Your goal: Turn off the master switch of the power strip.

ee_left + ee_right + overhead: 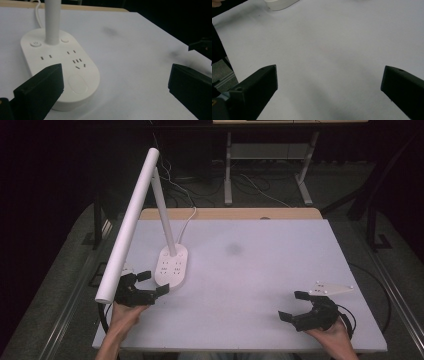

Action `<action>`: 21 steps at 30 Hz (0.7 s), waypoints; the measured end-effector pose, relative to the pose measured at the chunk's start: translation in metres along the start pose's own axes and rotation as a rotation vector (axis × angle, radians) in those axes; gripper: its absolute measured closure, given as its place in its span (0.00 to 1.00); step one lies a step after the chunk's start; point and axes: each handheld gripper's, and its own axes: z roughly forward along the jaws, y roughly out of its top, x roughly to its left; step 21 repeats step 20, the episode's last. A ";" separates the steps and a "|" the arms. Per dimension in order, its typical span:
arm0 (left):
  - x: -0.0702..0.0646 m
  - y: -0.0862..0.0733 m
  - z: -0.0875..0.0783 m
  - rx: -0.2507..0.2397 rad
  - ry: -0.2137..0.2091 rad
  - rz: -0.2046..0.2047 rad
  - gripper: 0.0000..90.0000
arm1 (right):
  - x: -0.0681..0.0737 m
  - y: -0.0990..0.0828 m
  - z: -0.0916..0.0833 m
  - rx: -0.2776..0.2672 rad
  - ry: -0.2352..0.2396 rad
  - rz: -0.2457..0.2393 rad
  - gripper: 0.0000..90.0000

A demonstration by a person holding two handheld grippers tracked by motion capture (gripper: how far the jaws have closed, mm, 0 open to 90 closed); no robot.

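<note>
Beside lamp base (172, 265): left gripper (155, 282) wide, empty.

In the left gripper view the lamp's stem (52, 20) is cut off by the top edge; the base's (60, 67) near end hides behind 1 black jaw.

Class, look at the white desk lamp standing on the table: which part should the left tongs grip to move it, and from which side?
Probably the upright stem, low above the base, approached level from the left tongs: it is slim; the base looks too broad and flat.
</note>
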 end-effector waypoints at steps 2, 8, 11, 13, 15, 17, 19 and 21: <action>-0.004 -0.003 0.001 0.007 -0.010 -0.001 0.00 | 0.000 0.000 0.000 -0.001 -0.001 0.002 0.00; -0.015 -0.013 0.007 0.029 -0.042 0.018 0.00 | -0.001 0.000 -0.001 -0.006 0.000 -0.002 0.00; -0.020 -0.016 0.010 0.037 -0.060 0.004 0.00 | -0.001 0.000 -0.002 -0.009 0.000 0.004 0.00; -0.024 -0.016 0.013 0.045 -0.066 0.010 0.00 | -0.001 0.000 -0.003 -0.015 -0.003 0.005 0.00; -0.028 -0.016 0.014 0.048 -0.074 0.016 0.00 | -0.001 0.000 -0.003 -0.015 -0.002 0.007 0.00; -0.031 -0.018 0.016 0.055 -0.074 0.033 0.00 | -0.002 0.000 -0.003 -0.018 -0.001 0.009 0.00; -0.033 -0.020 0.018 0.065 -0.076 0.038 0.00 | -0.001 0.000 -0.004 -0.020 -0.003 0.012 0.00; -0.033 -0.021 0.019 0.065 -0.074 0.041 0.00 | -0.001 0.000 -0.004 -0.020 -0.003 0.013 0.00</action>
